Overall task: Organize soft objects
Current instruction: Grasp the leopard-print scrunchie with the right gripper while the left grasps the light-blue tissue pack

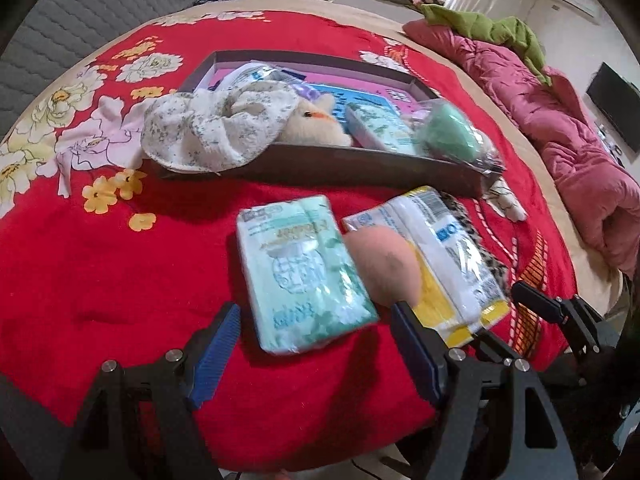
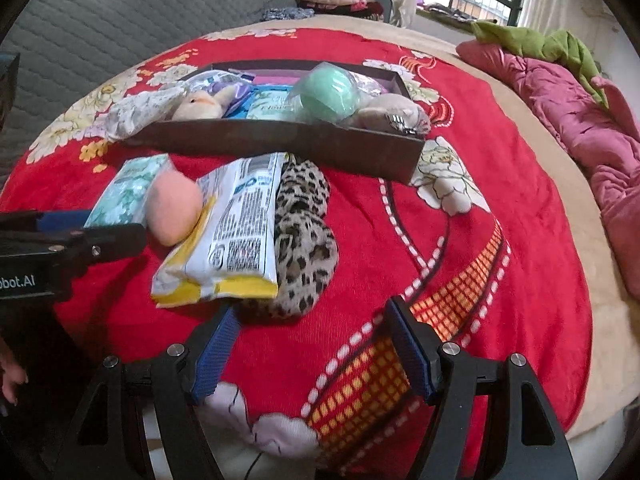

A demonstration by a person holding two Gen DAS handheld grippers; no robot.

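Both released: left gripper (image 1: 316, 344) spread around green tissue pack (image 1: 304, 276), right gripper (image 2: 316, 344) empty. Peach sponge (image 1: 384, 264) between packs, near the dark tray (image 1: 320, 168).

Open red bedspread (image 2: 500, 184) lies right of the leopard-print cloth (image 2: 304, 236); tissue packs (image 1: 304, 272) and a crowded box (image 2: 280, 140) block the middle.

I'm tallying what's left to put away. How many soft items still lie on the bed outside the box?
4: a green tissue pack, a peach sponge, a white-and-yellow pack and a leopard-print cloth partly under it. More may be hidden beneath.
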